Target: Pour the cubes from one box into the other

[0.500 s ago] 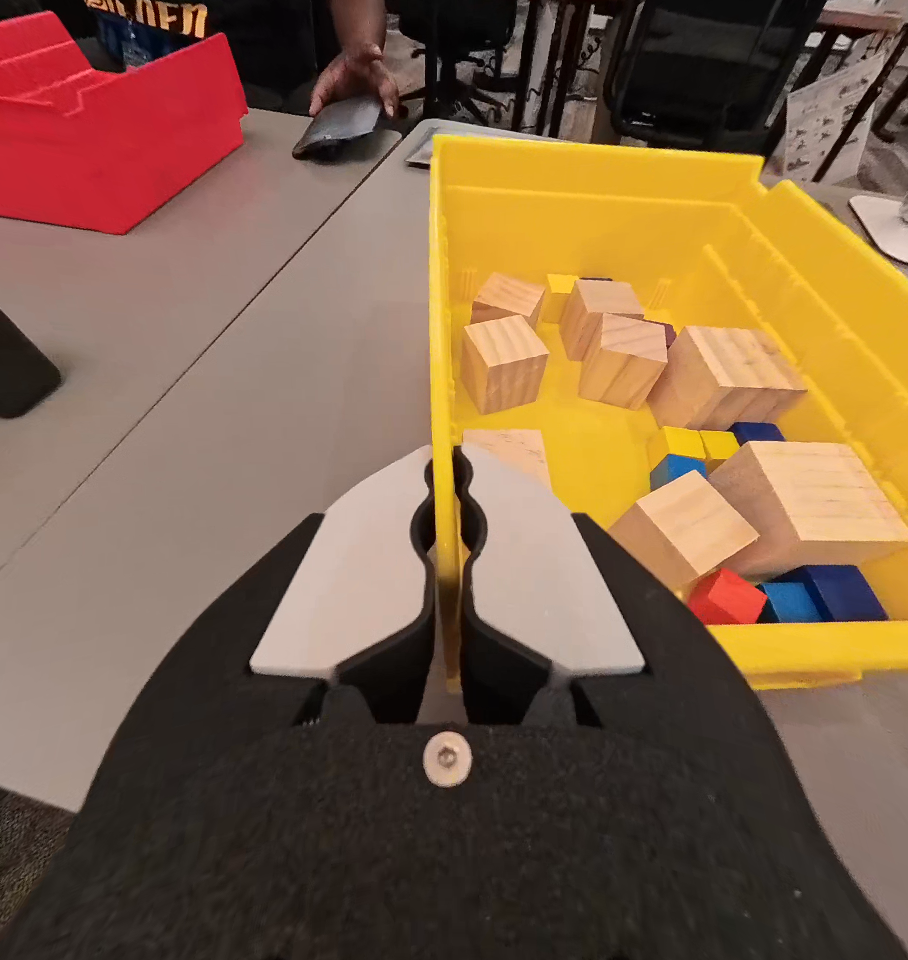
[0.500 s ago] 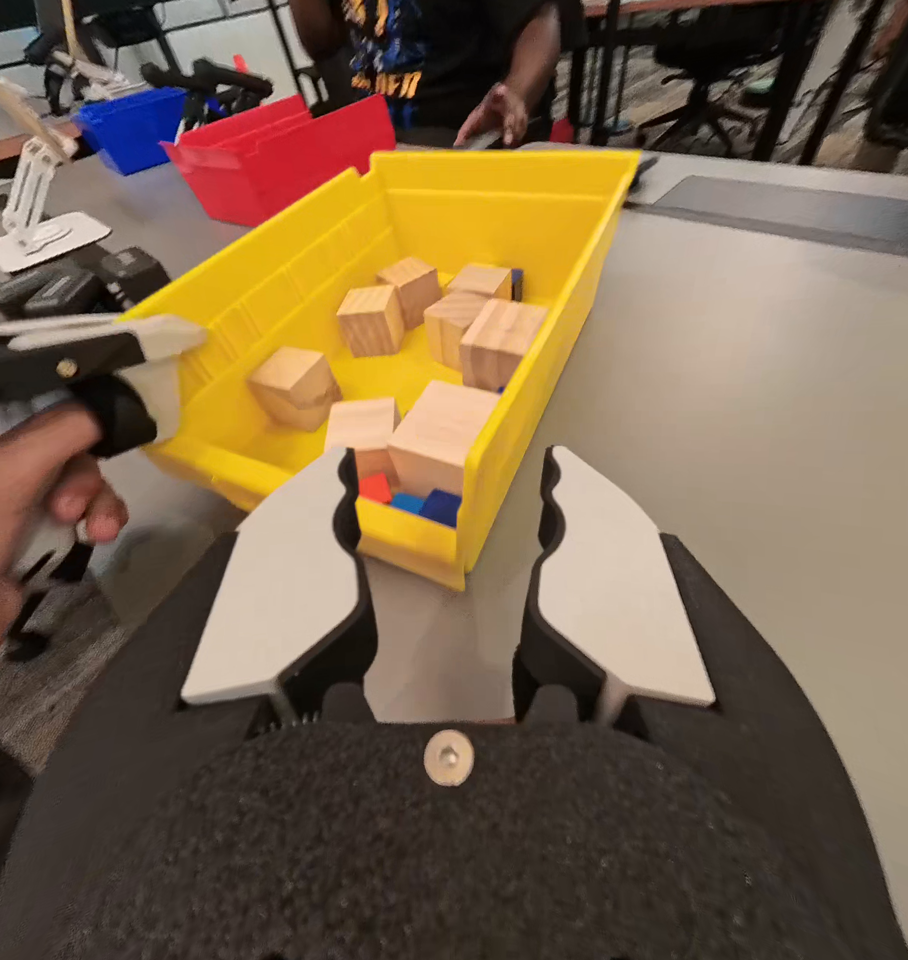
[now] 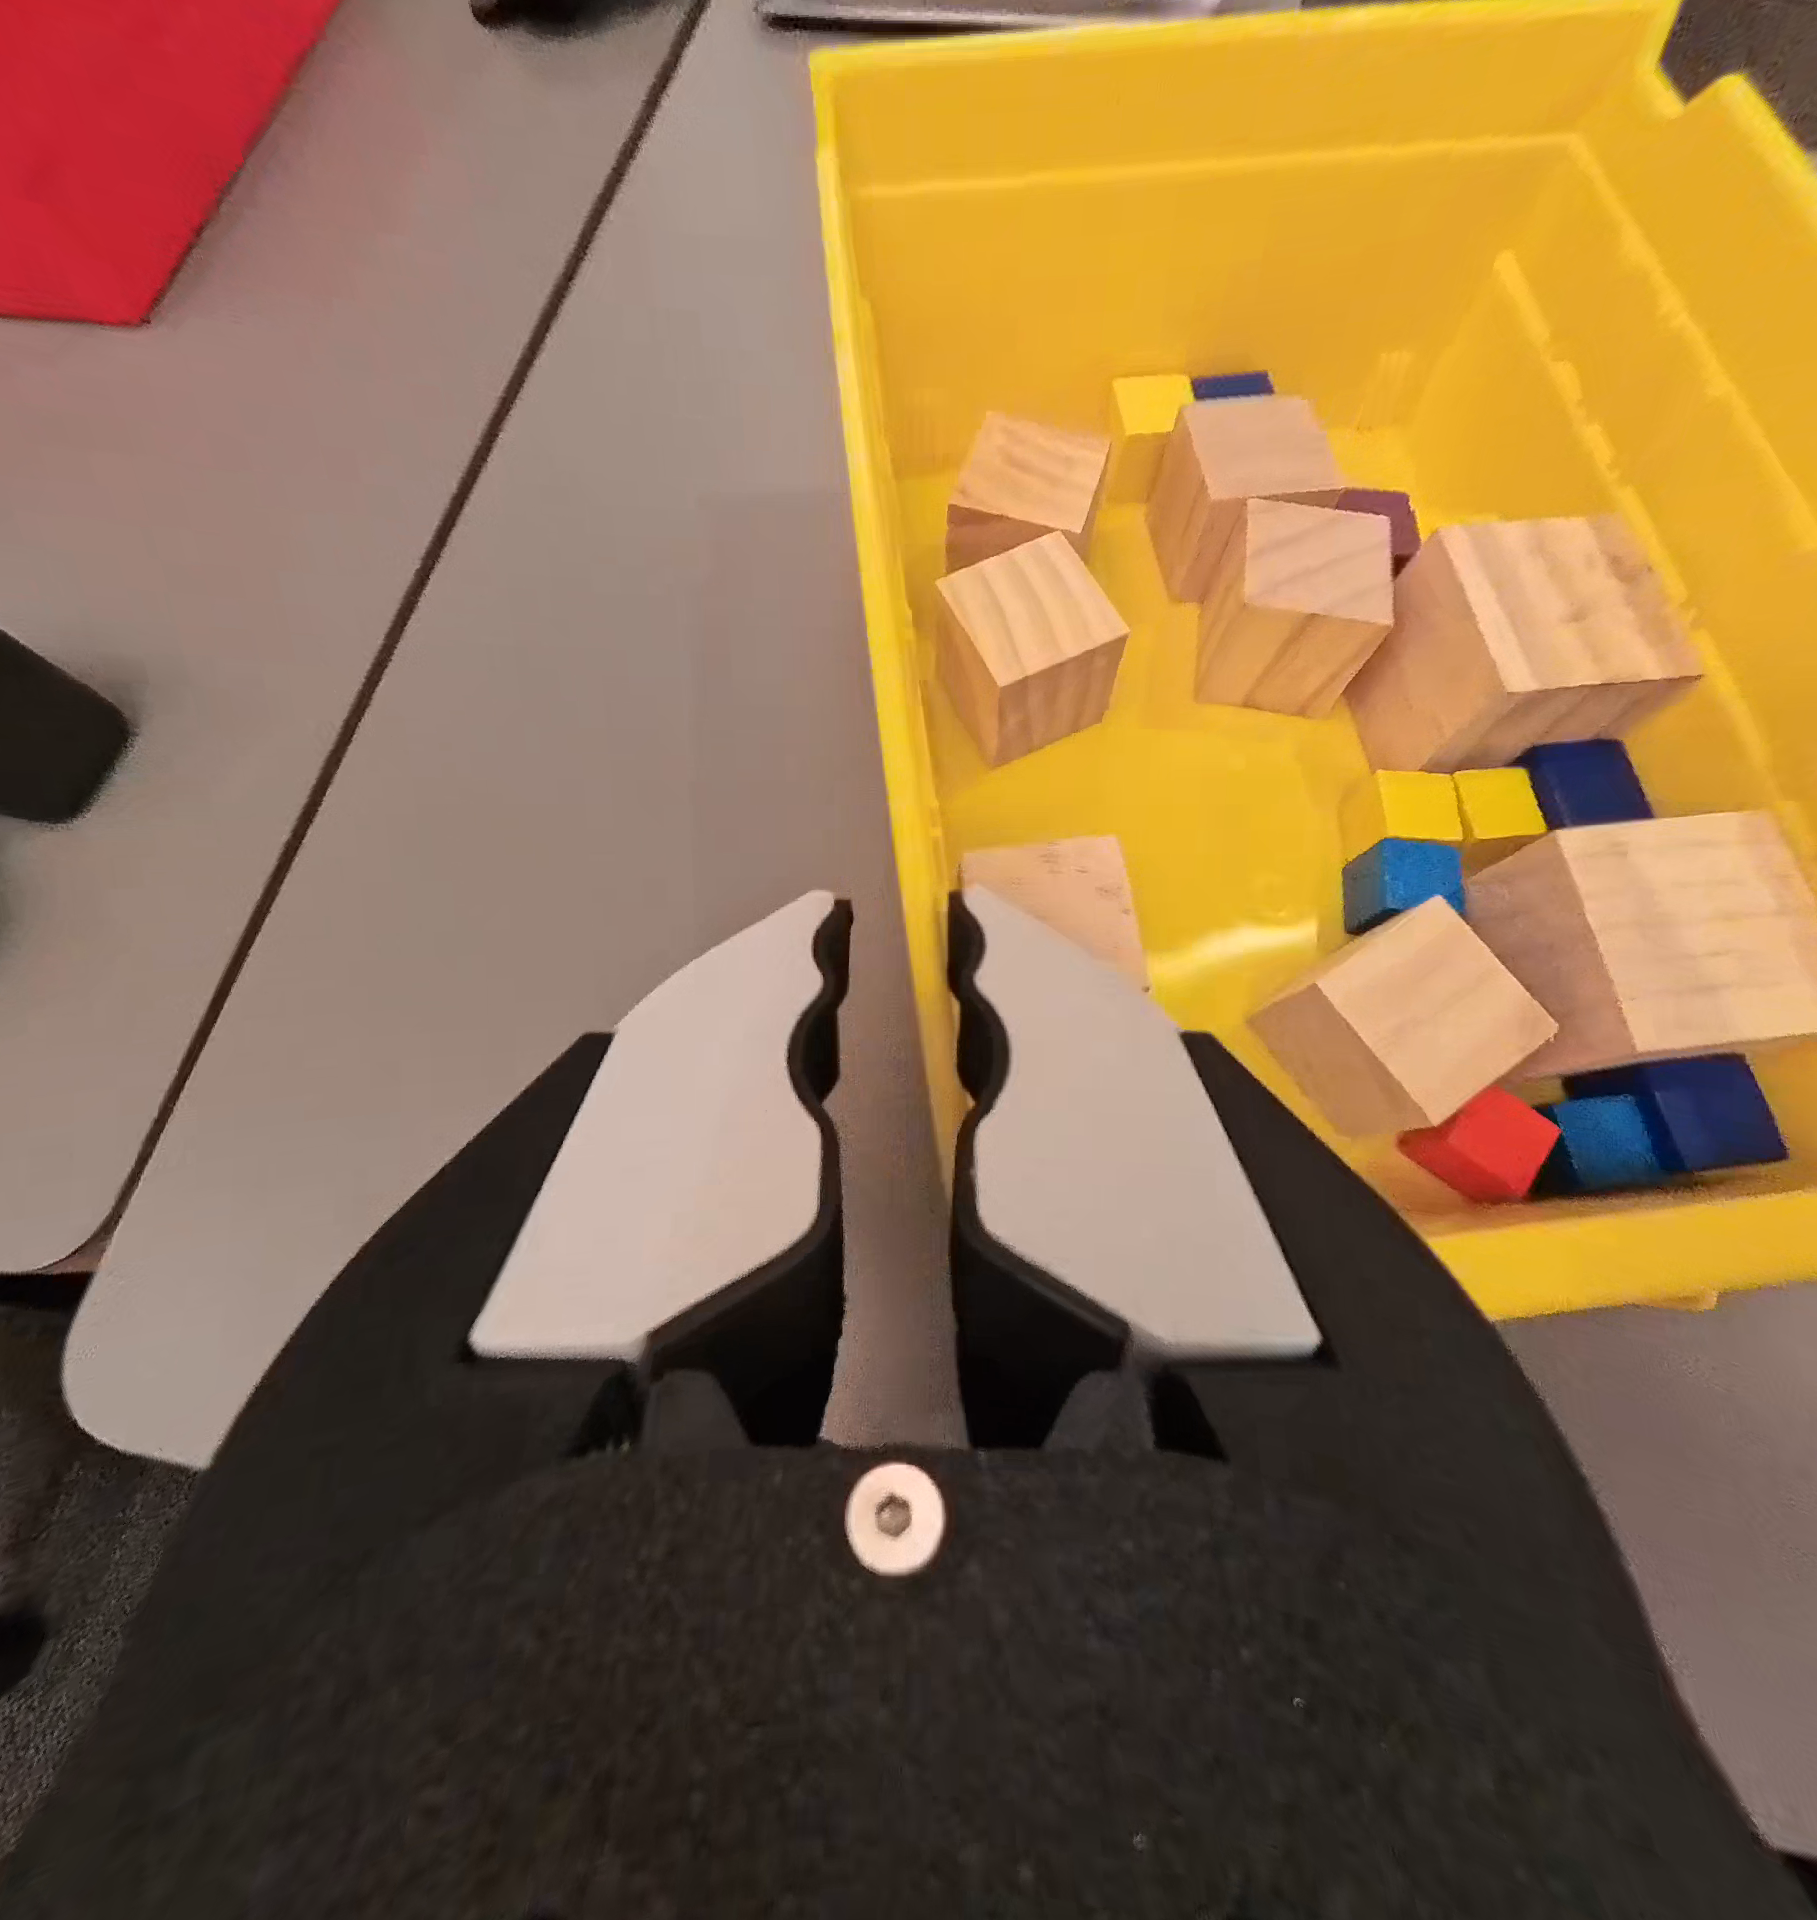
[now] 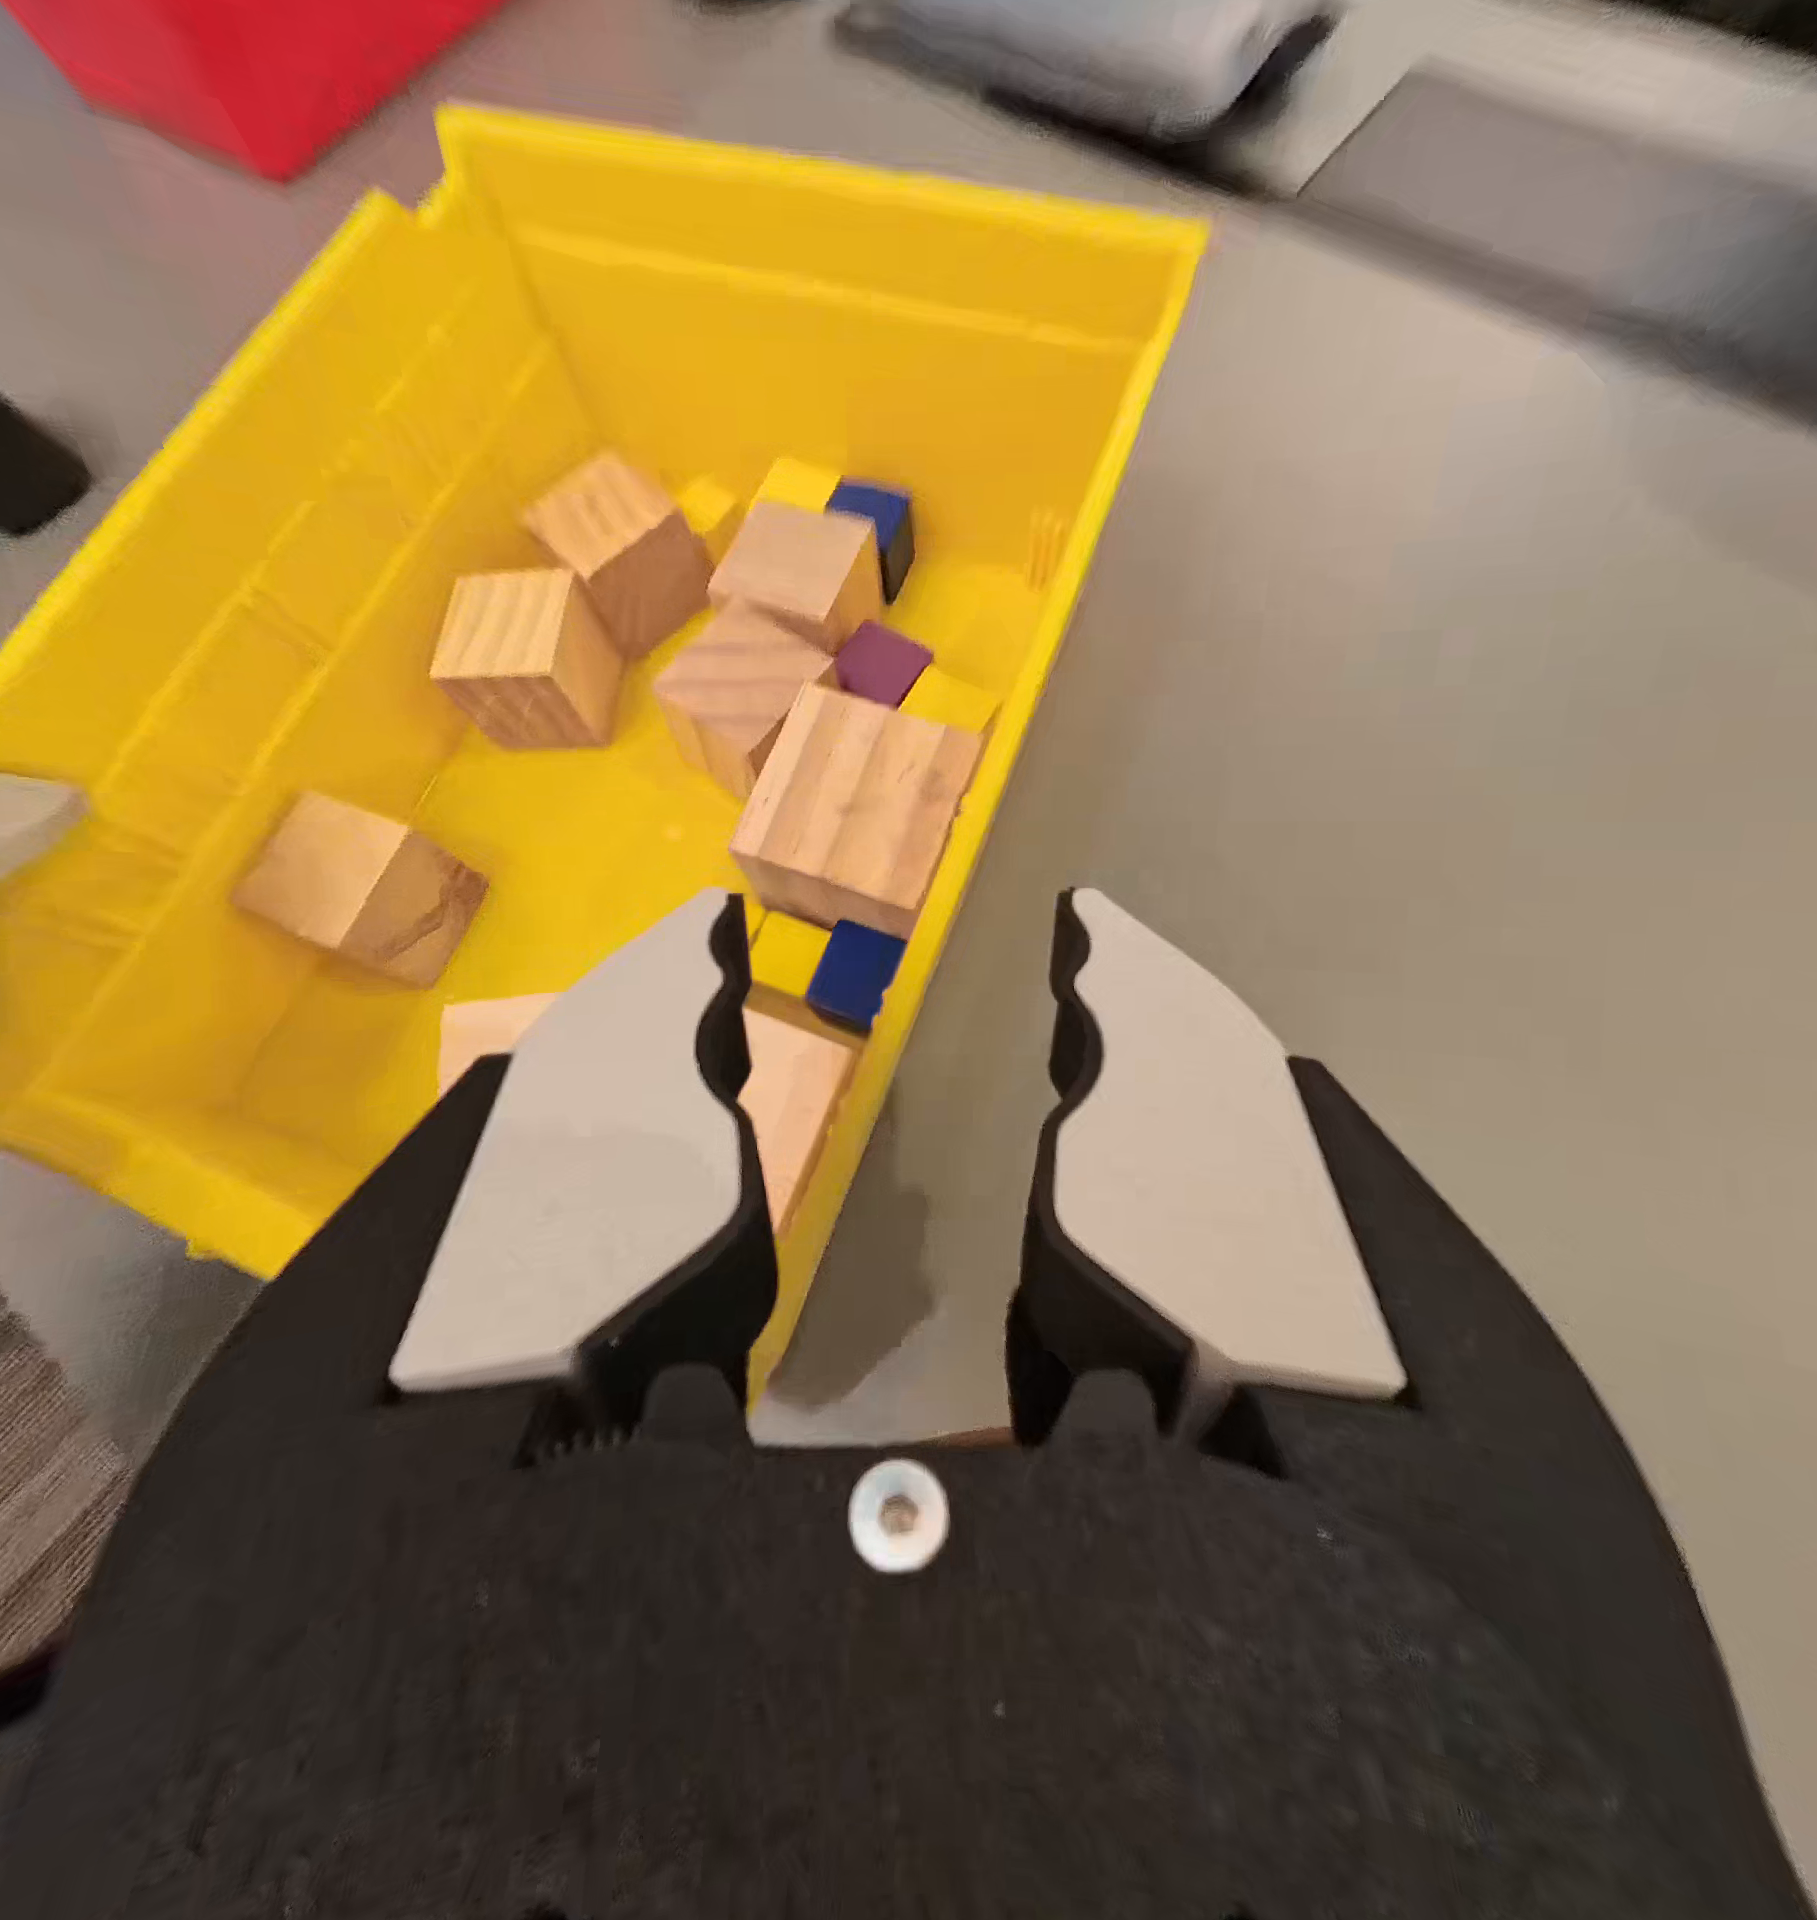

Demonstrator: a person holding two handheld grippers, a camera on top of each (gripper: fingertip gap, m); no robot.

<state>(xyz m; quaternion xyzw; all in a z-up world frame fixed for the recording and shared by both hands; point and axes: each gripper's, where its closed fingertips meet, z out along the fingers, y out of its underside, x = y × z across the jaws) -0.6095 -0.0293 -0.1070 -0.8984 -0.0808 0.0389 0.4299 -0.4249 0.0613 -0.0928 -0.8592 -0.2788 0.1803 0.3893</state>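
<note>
Your yellow box [image 3: 1247,249] looks like shiny moulded plastic with ribbed walls. The big cubes [image 3: 1029,644] are bare wood with the grain showing, unvarnished by the look of it. The little ones, like the red cube [image 3: 1480,1143], are painted matt. The table [image 3: 613,582] is smooth grey laminate with a dull sheen. Your left tool [image 3: 899,925] has flat matt grey fingers [image 3: 675,1122] on a rough, grainy black body, plus a bright metal screw [image 3: 896,1519]. Right tool [image 4: 899,914] has the same finish.

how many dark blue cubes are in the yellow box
3 dark blue cubes in the yellow box: one at the far end, one mid-box on the right, one in the near right corner. More may hide under the wood.
</note>
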